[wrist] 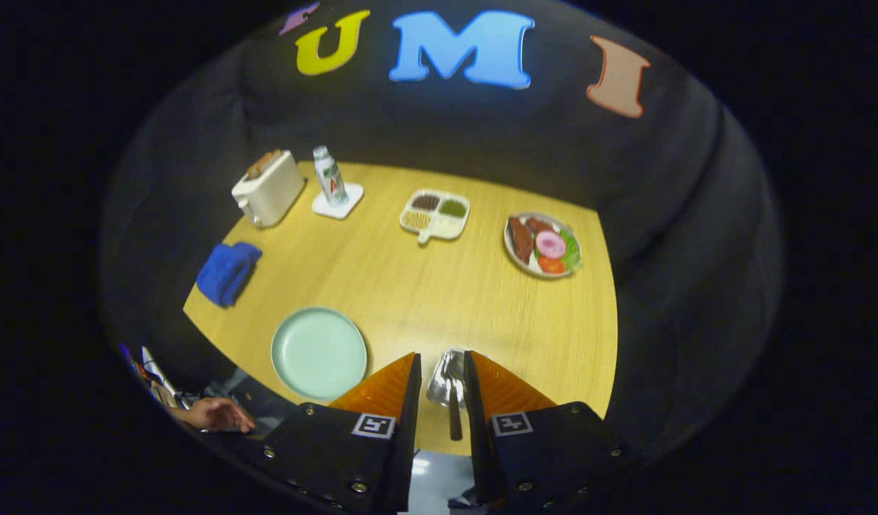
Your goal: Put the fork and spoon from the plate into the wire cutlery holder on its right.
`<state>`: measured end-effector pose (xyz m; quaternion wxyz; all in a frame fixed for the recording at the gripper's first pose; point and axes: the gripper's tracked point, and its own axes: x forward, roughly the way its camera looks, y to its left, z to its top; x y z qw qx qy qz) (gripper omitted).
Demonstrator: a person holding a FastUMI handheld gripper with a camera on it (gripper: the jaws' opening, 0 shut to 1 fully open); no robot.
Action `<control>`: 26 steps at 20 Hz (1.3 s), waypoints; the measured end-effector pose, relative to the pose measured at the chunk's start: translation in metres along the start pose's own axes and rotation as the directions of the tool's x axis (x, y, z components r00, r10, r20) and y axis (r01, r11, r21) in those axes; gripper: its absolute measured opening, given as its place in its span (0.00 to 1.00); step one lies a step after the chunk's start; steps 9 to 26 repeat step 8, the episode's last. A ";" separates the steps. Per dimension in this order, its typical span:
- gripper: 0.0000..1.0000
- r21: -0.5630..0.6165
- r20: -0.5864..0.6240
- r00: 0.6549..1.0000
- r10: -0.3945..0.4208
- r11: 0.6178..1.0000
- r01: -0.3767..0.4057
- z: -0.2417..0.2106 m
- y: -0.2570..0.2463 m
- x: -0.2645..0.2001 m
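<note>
My gripper (442, 355) hangs high above the front edge of the wooden table (425, 293), its fingers a narrow gap apart. In that gap, lower down, shiny metal cutlery heads (446, 378) show with a brown handle (455, 423) running back toward me. Neither finger presses on the handle. I cannot tell the spoon from the fork, and the fingers hide what the cutlery rests in. The pale green plate (317, 352) lies bare just left of the left finger.
Beyond the fingers stand a plate of food (543, 244), a divided tray (435, 214), a bottle on a white coaster (330, 177), a toaster (268, 188) and a blue cloth (227, 272). A person's hand (214, 415) rests below the table's left front corner.
</note>
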<state>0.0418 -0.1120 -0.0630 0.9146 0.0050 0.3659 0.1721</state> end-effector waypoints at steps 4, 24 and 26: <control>0.34 0.063 0.317 0.947 -0.052 0.997 0.033 0.030 0.051 -0.043; 0.34 0.096 0.525 0.835 -0.163 0.987 0.132 0.061 0.059 -0.068; 0.34 0.096 0.525 0.835 -0.163 0.987 0.132 0.061 0.059 -0.068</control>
